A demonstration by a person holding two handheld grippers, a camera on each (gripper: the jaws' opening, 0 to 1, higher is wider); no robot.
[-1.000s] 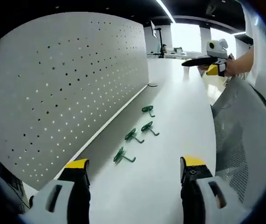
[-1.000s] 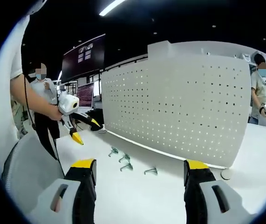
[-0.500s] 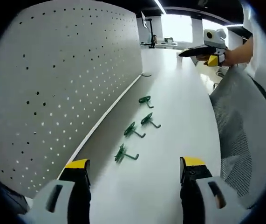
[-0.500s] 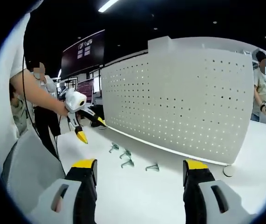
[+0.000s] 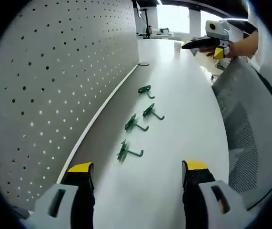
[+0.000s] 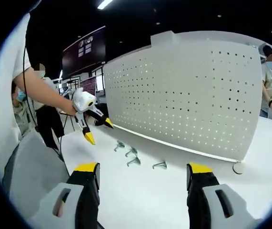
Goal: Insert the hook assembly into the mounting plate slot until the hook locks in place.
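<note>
My left gripper (image 5: 136, 179) is spread wide and empty above the white table (image 5: 183, 109); four green hooks (image 5: 135, 124) lie at twelve o'clock beside the upright white pegboard (image 5: 55, 71) at ten; my right gripper (image 6: 140, 179), also released and empty, sees those hooks at eleven; the pegboard stands behind them.

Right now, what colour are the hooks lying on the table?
Green; the hooks show best in the left gripper view.
</note>
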